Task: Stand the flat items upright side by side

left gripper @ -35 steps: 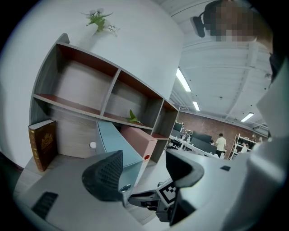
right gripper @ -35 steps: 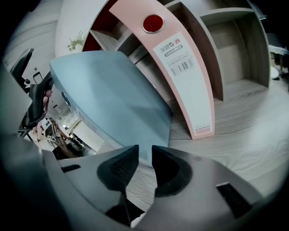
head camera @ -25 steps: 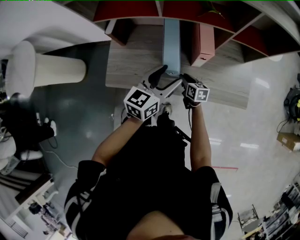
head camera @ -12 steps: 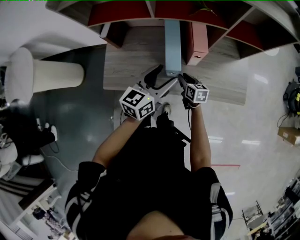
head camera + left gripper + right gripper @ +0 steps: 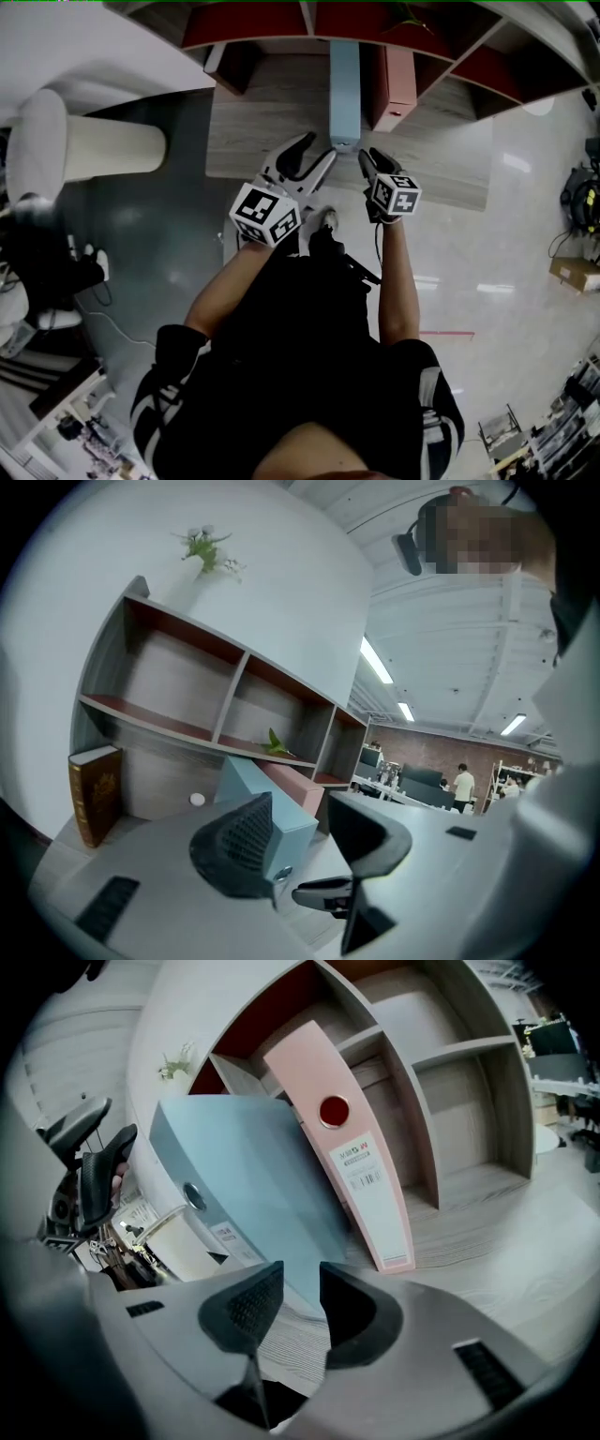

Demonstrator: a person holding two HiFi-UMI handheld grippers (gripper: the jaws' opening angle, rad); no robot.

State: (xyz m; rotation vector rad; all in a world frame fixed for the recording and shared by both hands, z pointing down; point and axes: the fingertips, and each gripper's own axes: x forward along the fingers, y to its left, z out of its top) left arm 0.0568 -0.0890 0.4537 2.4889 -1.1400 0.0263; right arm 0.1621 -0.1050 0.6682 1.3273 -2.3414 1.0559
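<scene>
A light blue binder (image 5: 344, 94) stands on its edge on the wooden desk (image 5: 262, 122), with a pink binder (image 5: 398, 80) upright just right of it. In the right gripper view the blue binder (image 5: 253, 1185) tilts against the pink binder (image 5: 352, 1147). My left gripper (image 5: 311, 159) hangs just short of the blue binder's near end, open; its jaws have just been closing with nothing between them. My right gripper (image 5: 368, 161) sits at that end's right side, jaws just opening, a narrow gap, pads off the binder. In the gripper views the left gripper (image 5: 305, 832) and right gripper (image 5: 300, 1302) hold nothing.
A shelf unit (image 5: 253, 23) with red-backed compartments runs along the desk's far side. A brown book (image 5: 94, 794) stands at its left end, and a small plant (image 5: 208, 547) tops it. A white ribbed stool (image 5: 84, 141) sits left of the desk.
My left gripper has drawn back from the blue binder toward the person, and its jaws have narrowed. The right gripper has lifted a little. The binder stays in place.
</scene>
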